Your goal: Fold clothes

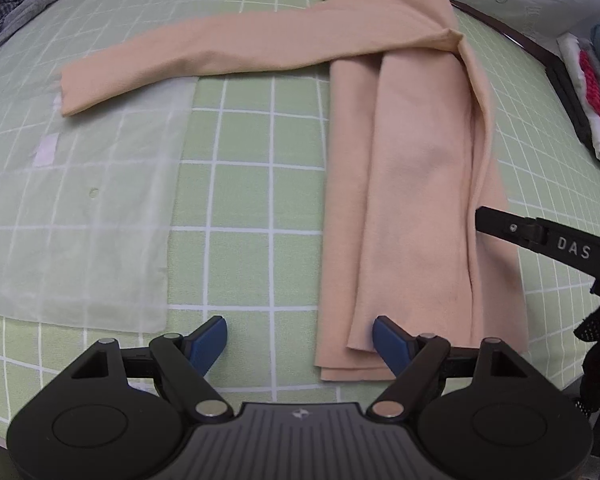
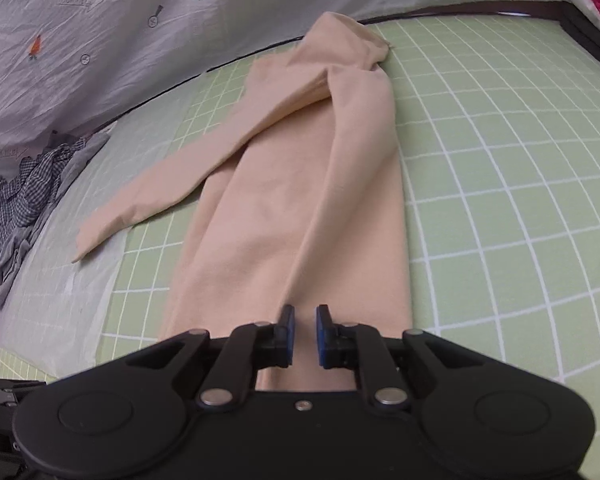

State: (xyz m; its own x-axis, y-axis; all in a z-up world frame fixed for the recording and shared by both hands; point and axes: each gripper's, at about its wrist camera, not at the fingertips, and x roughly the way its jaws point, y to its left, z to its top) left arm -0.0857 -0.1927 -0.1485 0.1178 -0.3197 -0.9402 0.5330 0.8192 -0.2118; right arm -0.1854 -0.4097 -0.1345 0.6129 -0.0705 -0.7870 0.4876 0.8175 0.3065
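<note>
a checked cloth [image 2: 20, 196] is bunched at nine o'clock on the green grid mat [image 1: 252, 200]. the left gripper [image 1: 300, 340] gapes wide, holding nothing, at the hem of the peach top [image 1: 412, 184], its sleeve stretched toward ten o'clock. the right gripper [image 2: 302, 336] hovers over the top, slightly parted, gripping nothing.
</note>
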